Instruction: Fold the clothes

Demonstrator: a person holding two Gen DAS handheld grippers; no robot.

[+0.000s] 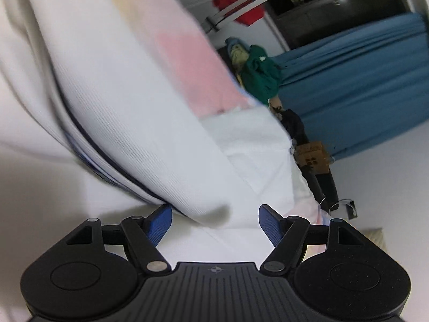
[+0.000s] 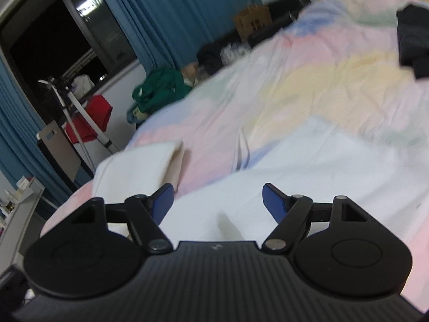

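left gripper (image 1: 214, 222): jaws spread wide with nothing pinched; white cloth lies under and between the blue pads (image 1: 161, 222), but neither pad presses on it. the left pad sits at a dark-edged hem, likely where a fold line was just set.
right gripper (image 2: 217, 201): jaws wide apart, gripping nothing; it hangs low over white cloth, angled down toward the bed, so it reads as between grasps.
white garment (image 1: 120, 102): a ribbed white piece with a dark piped hem (image 1: 102, 155), spread over the bed and filling most of the left wrist view. it lies flat because a fold needs a smooth base. in the right wrist view white cloth (image 2: 308, 166) covers the near part of the bed; i cannot tell if it is the same piece.
folded piece (image 2: 142, 163): a small white bundle near the bed's left edge, apart from the working area, probably parked there as done.
bed cover (image 2: 308, 80): pastel patches of pink, yellow and blue, creased; it serves as the folding surface.
dark garment (image 2: 413, 40): lies far up the bed, well apart, seemingly waiting its turn.
green clothes (image 2: 158, 91): heaped beyond the bed by the blue curtain (image 2: 171, 10).
step in hand: my guess is a re-grip; both hands are free to take fresh corners.
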